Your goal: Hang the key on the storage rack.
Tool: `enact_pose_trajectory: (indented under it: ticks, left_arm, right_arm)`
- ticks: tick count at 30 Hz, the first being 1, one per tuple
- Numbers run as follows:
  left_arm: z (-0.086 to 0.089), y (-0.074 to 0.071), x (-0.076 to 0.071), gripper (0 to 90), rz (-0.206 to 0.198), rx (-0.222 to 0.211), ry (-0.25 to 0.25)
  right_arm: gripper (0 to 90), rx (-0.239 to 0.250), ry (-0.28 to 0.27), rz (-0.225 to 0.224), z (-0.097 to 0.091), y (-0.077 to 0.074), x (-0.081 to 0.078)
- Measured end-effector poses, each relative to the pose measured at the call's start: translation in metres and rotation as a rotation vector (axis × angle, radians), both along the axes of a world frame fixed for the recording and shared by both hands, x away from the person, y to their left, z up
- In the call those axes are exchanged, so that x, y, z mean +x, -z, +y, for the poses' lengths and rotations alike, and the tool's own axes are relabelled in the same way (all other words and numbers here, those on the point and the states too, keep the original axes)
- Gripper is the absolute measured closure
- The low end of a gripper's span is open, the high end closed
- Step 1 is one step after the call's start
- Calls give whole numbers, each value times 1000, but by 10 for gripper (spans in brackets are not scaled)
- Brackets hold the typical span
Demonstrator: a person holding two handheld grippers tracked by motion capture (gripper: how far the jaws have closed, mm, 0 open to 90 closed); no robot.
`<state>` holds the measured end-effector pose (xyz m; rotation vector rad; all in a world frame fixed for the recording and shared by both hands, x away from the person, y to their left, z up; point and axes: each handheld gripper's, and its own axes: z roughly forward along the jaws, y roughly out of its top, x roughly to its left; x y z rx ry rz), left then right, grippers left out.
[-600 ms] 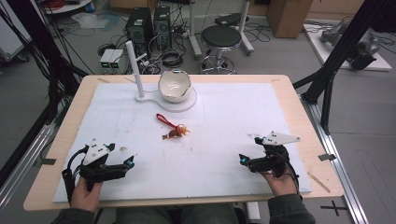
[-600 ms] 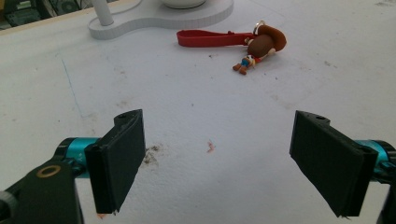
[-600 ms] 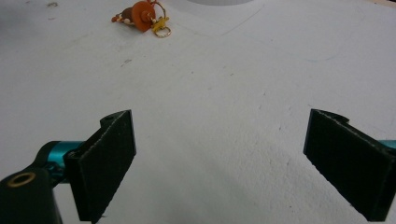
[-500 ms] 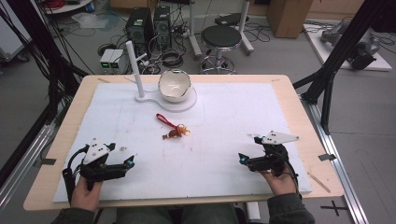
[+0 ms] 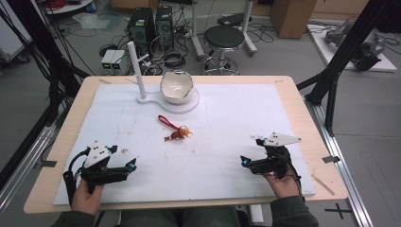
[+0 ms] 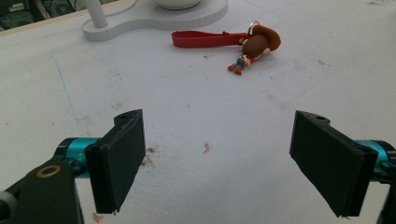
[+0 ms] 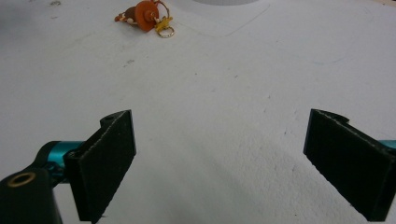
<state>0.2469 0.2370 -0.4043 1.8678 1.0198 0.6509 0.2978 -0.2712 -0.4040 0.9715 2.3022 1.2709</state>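
A small toy-figure keychain (image 5: pixel 178 134) with a red strap (image 5: pixel 166 121) lies on the white mat near the middle of the table. The same keychain (image 6: pixel 254 46) lies ahead of my left gripper (image 6: pixel 219 158), whose jaws stand wide apart with nothing between them. My left gripper (image 5: pixel 131 165) rests low over the mat at the front left. At the front right sits my right gripper (image 5: pixel 244 161), open and empty; in the right gripper view (image 7: pixel 224 163) the keychain (image 7: pixel 145 16) lies far ahead at upper left.
A white bowl (image 5: pixel 176 87) sits on a white stand base (image 5: pixel 189 105) with an upright post (image 5: pixel 135 66) at the back of the mat (image 5: pixel 227 118). The wooden table edge (image 5: pixel 312 123) frames the mat. Stool, computers and cables lie on the floor beyond.
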Motion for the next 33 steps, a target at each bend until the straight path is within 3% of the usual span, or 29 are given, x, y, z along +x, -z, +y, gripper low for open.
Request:
enact_pose_trajectory:
  ticks: [23, 26, 33]
  left_arm:
    - [0, -1, -2, 187, -6, -3, -3]
    - [0, -1, -2, 188, -5, -2, -1]
    - [-1, -3, -2, 187, -9, -4, 7]
  right_arm:
    - [85, 19, -33, 14, 6, -11, 3]
    - [85, 49, -49, 28, 6, -16, 4]
    - [85, 35, -67, 32, 11, -23, 7]
